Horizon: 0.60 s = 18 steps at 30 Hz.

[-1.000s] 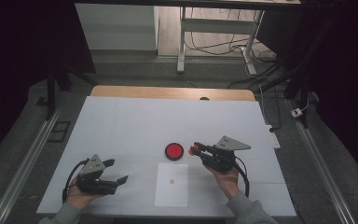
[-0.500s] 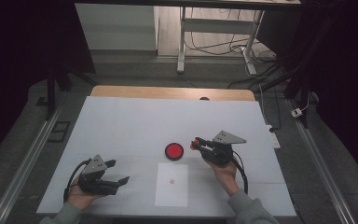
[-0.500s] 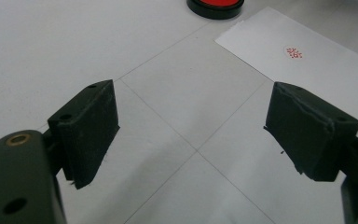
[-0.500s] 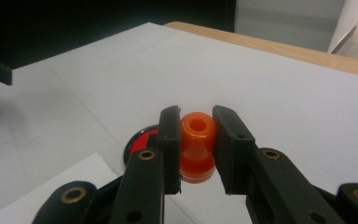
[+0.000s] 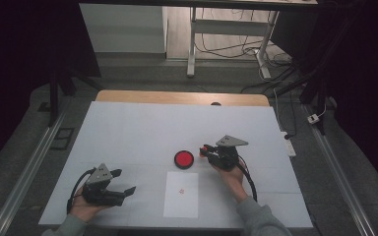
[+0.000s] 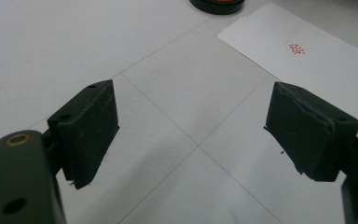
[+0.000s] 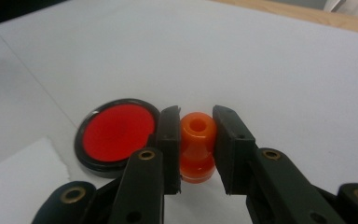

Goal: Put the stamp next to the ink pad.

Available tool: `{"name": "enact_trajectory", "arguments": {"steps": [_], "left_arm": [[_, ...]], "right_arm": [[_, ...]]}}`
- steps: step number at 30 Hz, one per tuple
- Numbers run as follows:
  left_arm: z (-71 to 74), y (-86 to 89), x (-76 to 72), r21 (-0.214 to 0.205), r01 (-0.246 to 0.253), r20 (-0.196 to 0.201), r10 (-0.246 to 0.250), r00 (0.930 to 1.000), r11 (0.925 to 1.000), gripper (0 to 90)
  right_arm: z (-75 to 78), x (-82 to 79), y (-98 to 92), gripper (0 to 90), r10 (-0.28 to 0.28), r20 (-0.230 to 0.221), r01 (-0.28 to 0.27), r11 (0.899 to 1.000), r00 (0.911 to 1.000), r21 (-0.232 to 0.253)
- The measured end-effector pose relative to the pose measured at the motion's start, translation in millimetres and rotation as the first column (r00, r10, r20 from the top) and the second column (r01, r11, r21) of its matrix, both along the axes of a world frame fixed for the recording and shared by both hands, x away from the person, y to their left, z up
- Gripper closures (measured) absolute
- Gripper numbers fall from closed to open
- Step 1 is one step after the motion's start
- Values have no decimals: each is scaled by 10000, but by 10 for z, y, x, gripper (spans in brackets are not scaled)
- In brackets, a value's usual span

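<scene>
The white table [image 5: 142, 128] carries very little. Nearest me, at about 6 o'clock from its middle, lies a white sheet of paper [image 5: 181, 194] that already bears a small red stamp mark [image 5: 180, 191] at its centre, so one impression appears to be made. Just past the sheet's far edge, at 12 o'clock from it, sits the round red ink pad [image 5: 183, 159] in its black case, lid off.

The right gripper [image 5: 207, 149] hangs at 3 o'clock of the pad, just beside it, its fingers [image 7: 170, 140] clamped narrow on the orange stamp [image 7: 196, 144]. I judge the stamp is headed either for fresh ink or to be set down; which, I cannot tell.

The left gripper [image 5: 124, 189] rests low at 9 o'clock of the sheet, fingers [image 6: 91, 128] spread wide with nothing between them.

The red mark is too small and blurred to read; I see no other writing or brand.
</scene>
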<state>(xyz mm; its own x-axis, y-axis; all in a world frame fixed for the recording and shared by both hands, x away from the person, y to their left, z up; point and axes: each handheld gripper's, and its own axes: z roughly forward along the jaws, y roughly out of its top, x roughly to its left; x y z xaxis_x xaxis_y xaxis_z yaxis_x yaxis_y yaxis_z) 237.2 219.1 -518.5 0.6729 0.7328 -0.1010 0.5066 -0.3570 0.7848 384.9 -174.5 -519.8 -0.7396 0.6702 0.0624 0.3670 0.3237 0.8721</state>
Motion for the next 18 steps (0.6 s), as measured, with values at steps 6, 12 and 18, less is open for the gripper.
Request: {"name": "enact_trajectory", "arguments": {"steps": [6,12,18], "left_arm": [[2,-3,-2,4,-13,26,13,10000,10000,167],[-1,2,-4,22,6,21,-6,10000,10000,165],[1,8,-6,0,3,22,-3,10000,10000,163]], "right_arm": [[-71,45,42,721,-110,28,112,9981,9999,-614],[-115,71,39,711,-222,-143,209,9964,9997,-827],[-110,56,61,570,-219,-87,210,9953,9997,-945]]}}
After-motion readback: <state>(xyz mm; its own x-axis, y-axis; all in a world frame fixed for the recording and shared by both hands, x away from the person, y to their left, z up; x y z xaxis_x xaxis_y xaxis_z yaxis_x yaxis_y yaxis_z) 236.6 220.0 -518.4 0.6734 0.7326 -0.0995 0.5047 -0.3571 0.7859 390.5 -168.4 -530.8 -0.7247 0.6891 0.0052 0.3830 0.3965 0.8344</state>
